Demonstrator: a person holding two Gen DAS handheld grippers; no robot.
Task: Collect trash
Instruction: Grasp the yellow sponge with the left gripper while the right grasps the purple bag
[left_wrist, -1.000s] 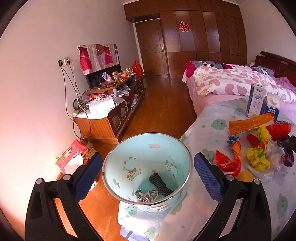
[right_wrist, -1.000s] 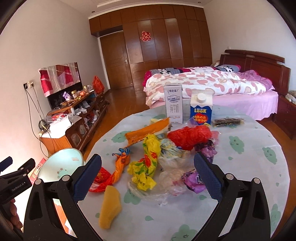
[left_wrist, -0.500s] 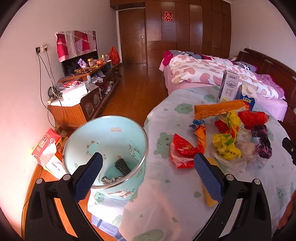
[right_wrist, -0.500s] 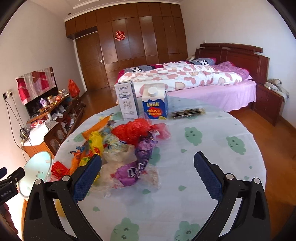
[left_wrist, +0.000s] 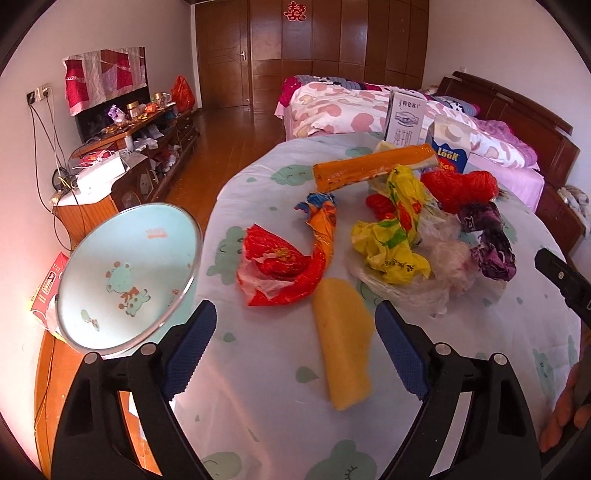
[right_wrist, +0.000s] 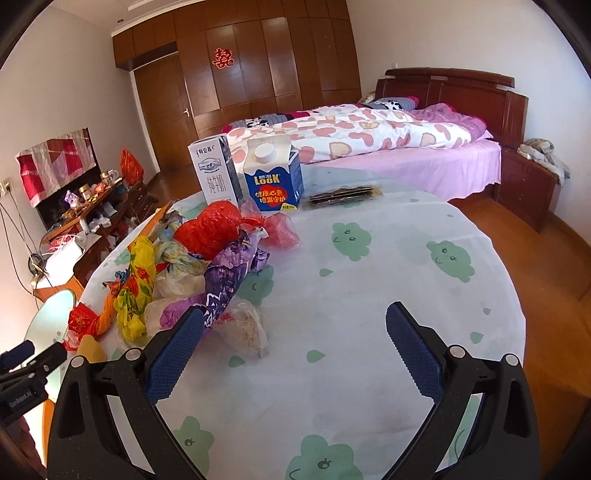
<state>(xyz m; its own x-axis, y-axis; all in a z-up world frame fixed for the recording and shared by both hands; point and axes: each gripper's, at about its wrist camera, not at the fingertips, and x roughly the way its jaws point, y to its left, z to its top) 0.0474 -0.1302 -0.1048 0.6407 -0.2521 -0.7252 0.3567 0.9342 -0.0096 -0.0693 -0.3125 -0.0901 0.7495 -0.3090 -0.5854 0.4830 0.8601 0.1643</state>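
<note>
Left hand-held gripper (left_wrist: 293, 345): jaws wide apart and holding nothing, above the near end of the yellow wrapper (left_wrist: 343, 343).
Right hand-held gripper (right_wrist: 295, 350): also spread wide and empty, over a bare part of the desk (right_wrist: 369, 295).
Trash: a loose pile of wrappers and bags on the desk, near the light blue bin (left_wrist: 125, 277) that stands beside the desk edge.
Nearest pieces: the yellow wrapper, then the red wrapper (left_wrist: 277, 266) just behind it.
Handling: I judge all pieces very light, thin and soft; they crumple easily and may slip.
Where to take hold: across the middle of the yellow wrapper, pinching firmly.
Cartons: the milk carton (right_wrist: 218, 173) and blue carton (right_wrist: 273, 177) stand upright behind the pile, probably stiffer.
</note>
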